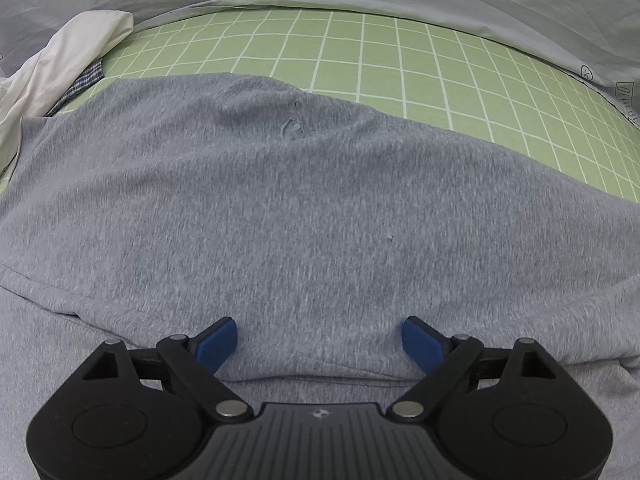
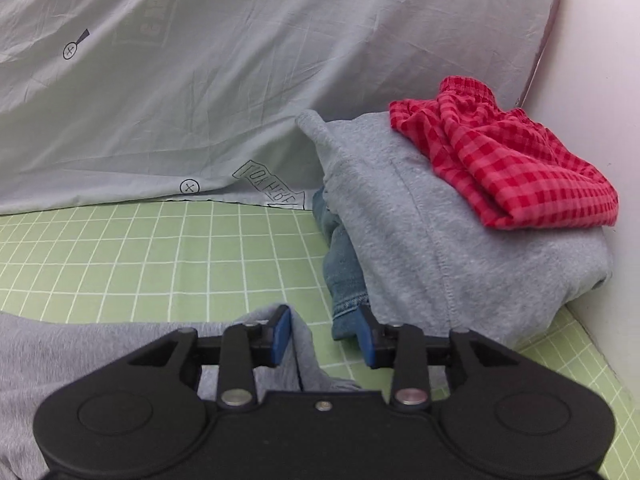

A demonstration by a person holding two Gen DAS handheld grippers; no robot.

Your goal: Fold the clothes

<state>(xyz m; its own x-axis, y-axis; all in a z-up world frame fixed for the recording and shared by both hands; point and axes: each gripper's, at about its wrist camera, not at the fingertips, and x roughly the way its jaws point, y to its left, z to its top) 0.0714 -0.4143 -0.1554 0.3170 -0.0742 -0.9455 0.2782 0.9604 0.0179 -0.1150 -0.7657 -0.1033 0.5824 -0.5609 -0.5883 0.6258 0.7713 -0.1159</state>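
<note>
Only my right view shows the clothes pile (image 2: 432,216). Both hand-held grippers (image 1: 320,338) (image 2: 324,332) stand spread. The shirt (image 1: 304,208) lies crosswise.

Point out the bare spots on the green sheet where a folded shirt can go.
Bare green sheet lies between the grey shirt and the pale cover, left of the pile. Crowded on the right: jeans, grey sweatshirt, red checked shorts.
</note>
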